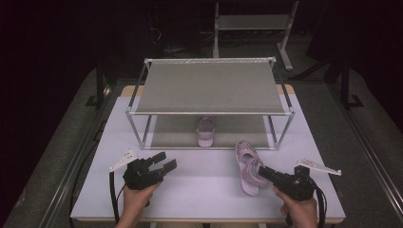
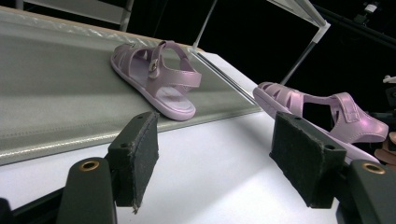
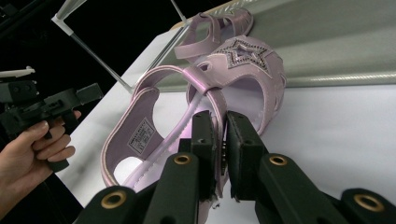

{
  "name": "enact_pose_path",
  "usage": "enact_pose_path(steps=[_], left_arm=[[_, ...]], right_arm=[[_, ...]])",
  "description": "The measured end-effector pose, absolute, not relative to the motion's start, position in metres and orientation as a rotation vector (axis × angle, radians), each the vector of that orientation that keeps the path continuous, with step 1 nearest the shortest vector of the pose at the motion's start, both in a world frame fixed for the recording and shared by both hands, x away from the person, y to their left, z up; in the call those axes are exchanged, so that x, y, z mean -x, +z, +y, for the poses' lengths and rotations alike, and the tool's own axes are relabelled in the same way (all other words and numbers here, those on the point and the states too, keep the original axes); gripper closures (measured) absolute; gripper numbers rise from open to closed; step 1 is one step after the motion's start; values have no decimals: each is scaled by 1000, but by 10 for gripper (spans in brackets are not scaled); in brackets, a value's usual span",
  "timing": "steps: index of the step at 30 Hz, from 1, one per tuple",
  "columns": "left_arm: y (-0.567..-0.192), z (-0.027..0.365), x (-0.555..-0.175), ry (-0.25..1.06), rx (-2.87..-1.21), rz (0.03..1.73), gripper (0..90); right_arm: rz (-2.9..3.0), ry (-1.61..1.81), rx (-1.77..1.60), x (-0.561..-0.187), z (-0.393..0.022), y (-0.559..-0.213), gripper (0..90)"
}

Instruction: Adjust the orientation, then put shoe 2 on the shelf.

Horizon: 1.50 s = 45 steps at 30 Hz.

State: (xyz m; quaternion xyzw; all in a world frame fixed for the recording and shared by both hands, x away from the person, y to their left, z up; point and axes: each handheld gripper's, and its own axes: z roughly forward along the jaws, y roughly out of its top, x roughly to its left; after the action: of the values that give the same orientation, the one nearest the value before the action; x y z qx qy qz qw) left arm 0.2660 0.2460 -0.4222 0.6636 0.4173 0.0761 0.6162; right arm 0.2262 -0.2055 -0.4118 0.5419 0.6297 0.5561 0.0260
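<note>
Pink plastic sandal (image 3: 219,93) is sitting pinched by its strap in the right claw (image 3: 223,140), tilting above the white surface (image 1: 199,180). The left claw (image 2: 215,154) is gaping, nothing between; 1 matching sandal (image 2: 156,79) is lying ahead on the rack's lower shelf (image 2: 56,93).

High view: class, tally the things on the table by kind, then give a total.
Pink sandals: 2, one on the rack's lower shelf, one in the right gripper
Two-shelf rack: 1
Hand-held grippers: 2, left, right
Total: 5
</note>
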Motion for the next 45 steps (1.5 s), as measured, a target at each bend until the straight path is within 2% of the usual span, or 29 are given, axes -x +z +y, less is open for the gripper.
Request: enact_pose_path(steps=[9, 45], left_arm=[[-421, 246, -267, 173, -1525, 954, 309], [-421, 246, -267, 165, -1527, 959, 298]], right_arm=[[1958, 1717, -1655, -238, -190, -409, 815], [1909, 1677, -1637, -269, -172, -402, 815]])
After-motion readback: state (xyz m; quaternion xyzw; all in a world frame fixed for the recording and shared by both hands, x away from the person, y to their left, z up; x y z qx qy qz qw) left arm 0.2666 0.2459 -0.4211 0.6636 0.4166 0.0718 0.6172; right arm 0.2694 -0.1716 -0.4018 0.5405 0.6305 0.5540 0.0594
